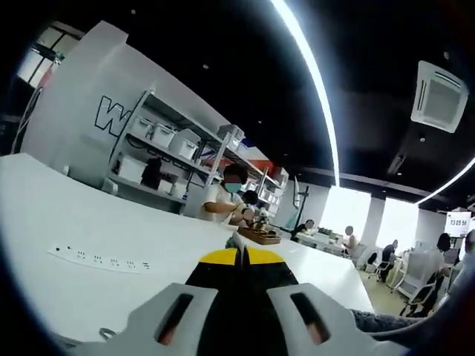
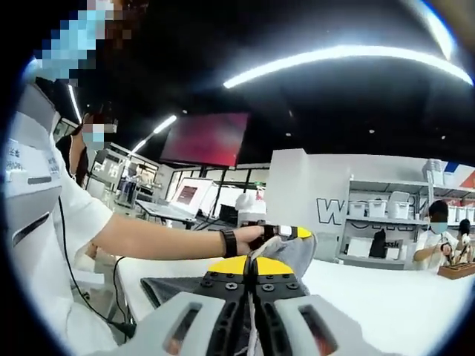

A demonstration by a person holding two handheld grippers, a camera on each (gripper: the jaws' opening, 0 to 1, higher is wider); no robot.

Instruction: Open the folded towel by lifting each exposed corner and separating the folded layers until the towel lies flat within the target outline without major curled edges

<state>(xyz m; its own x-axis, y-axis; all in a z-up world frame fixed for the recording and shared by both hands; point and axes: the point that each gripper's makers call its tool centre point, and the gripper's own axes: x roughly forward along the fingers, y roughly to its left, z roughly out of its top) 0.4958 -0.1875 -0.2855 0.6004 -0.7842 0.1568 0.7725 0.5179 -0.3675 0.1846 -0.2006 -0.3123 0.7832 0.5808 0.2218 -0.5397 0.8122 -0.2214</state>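
The grey towel (image 2: 291,252) hangs bunched in the air just past the right gripper (image 2: 251,276) in the right gripper view, its jaws pressed together on a fold of it, while at eleven o'clock from there the other gripper, gripped by a person's hand (image 2: 256,237), pinches its far side; how much cloth hangs below is hidden by the jaws. In the left gripper view the left gripper (image 1: 242,256) has its jaws closed on a sliver of grey cloth. Beyond lie a white table (image 1: 67,215) with a power strip (image 1: 100,259) at nine o'clock and shelves (image 1: 167,156) at eleven.
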